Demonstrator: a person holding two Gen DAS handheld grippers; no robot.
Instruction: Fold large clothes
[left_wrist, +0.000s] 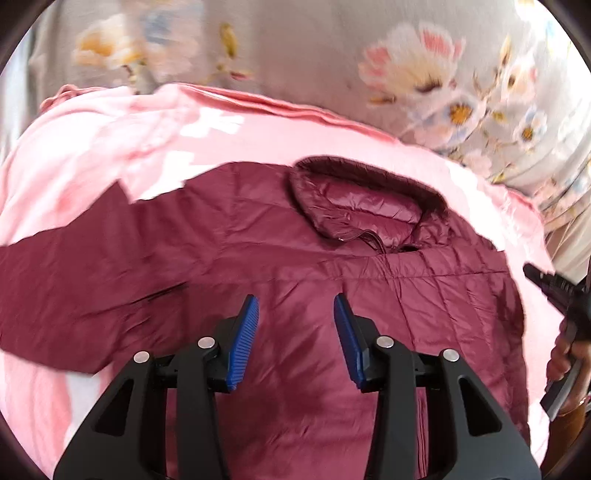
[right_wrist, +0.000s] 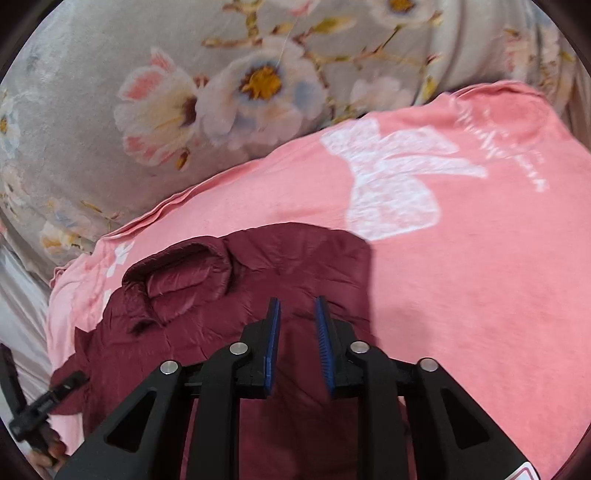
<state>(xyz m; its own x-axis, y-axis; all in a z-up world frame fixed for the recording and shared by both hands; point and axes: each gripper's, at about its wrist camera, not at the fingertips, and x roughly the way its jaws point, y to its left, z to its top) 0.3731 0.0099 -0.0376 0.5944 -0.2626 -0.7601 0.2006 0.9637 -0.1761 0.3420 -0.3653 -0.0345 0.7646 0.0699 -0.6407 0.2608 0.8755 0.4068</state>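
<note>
A dark red quilted jacket (left_wrist: 280, 266) lies flat on a pink sheet (left_wrist: 92, 155), collar (left_wrist: 365, 206) up at the far side and one sleeve (left_wrist: 66, 273) stretched out to the left. My left gripper (left_wrist: 296, 301) hovers over the jacket's body, open, with nothing between its blue pads (left_wrist: 243, 339). In the right wrist view the same jacket (right_wrist: 295, 266) fills the lower middle, collar (right_wrist: 177, 280) to the left. My right gripper (right_wrist: 297, 301) is above it with its jaws a little apart and no cloth between them.
The pink sheet (right_wrist: 461, 295) has white prints and covers most of the bed. A grey floral blanket (right_wrist: 110, 110) lies beyond it. A hand holding the other gripper shows at the right edge (left_wrist: 565, 354) and at the lower left (right_wrist: 40, 413).
</note>
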